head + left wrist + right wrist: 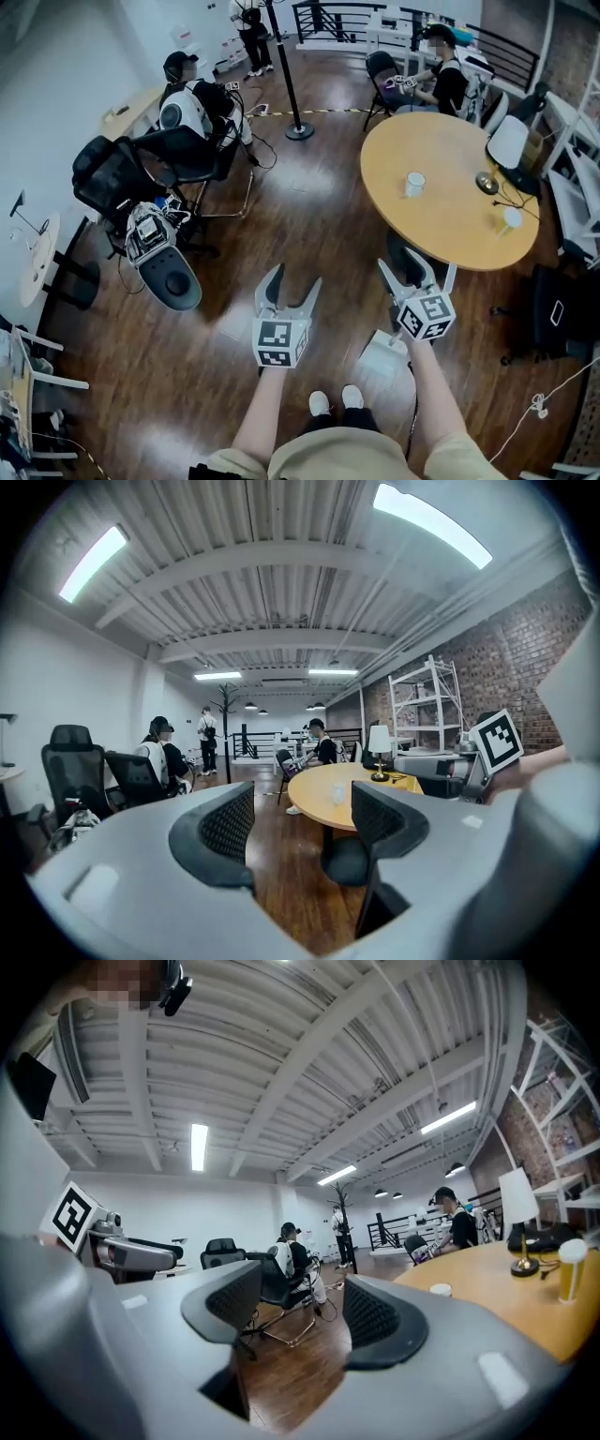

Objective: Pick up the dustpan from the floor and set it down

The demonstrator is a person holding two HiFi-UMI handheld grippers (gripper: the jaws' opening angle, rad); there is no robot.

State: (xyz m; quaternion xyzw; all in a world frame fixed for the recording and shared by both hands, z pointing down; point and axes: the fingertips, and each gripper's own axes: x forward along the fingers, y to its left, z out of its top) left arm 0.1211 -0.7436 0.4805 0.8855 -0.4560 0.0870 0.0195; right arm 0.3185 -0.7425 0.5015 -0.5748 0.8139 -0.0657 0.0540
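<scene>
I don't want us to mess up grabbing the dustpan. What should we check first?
1. Left tongs empty, jaws apart: ok.
2. Right tongs empty, jaws apart: ok.
3. Dustpan found, lying beside the right shoe: ok.
4. Tongs aimed at the dustpan: not ok, both gripper views miss it.
5. Which way its handle lies: cannot tell.

Open floor [314, 211] ahead — round table [450, 211] right
</scene>
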